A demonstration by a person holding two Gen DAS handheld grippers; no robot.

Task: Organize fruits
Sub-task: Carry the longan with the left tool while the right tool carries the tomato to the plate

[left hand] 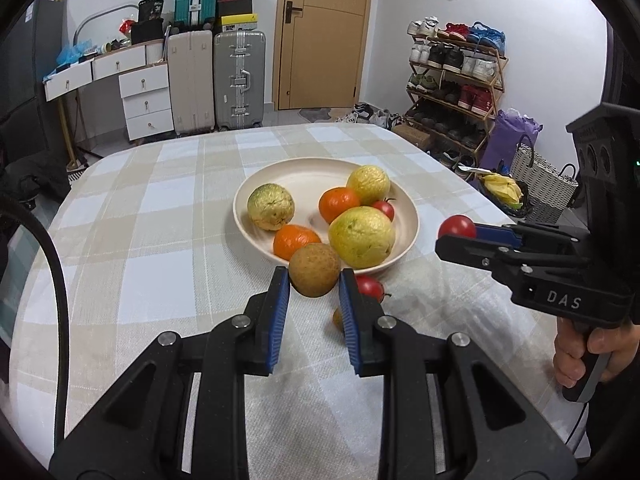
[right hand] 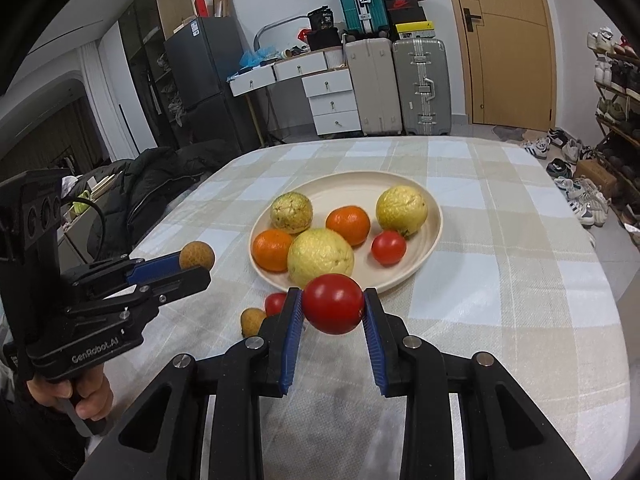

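My left claw (left hand: 314,284) is clamped on a small brown fruit (left hand: 315,269), pinched only at the tips of the blue pads, so the hold looks shallow. If I tilt or jerk on the way to the plate (left hand: 280,172), I judge the round, rough-skinned thing could squirt out forward and roll off the checked tablecloth (left hand: 160,200). Just ahead of that claw sits the plate's near rim, with a big yellow-green fruit (left hand: 362,237) and an orange (left hand: 295,241) crowding it; setting down there risks knocking them together or landing on the rim. Under and slightly right of the left claw, a loose tomato (left hand: 370,286) and a second small brown fruit (right hand: 252,321) lie on the cloth, near enough that a low pass could bump them away.

My right claw (right hand: 332,306) is closed on a red tomato (right hand: 333,303), again at the fingertips. It is soft and smooth, so I reckon squeezing harder would bruise it and easing off would drop it short of the plate. The two claws hang close side by side; converging on the same near edge could make them collide.
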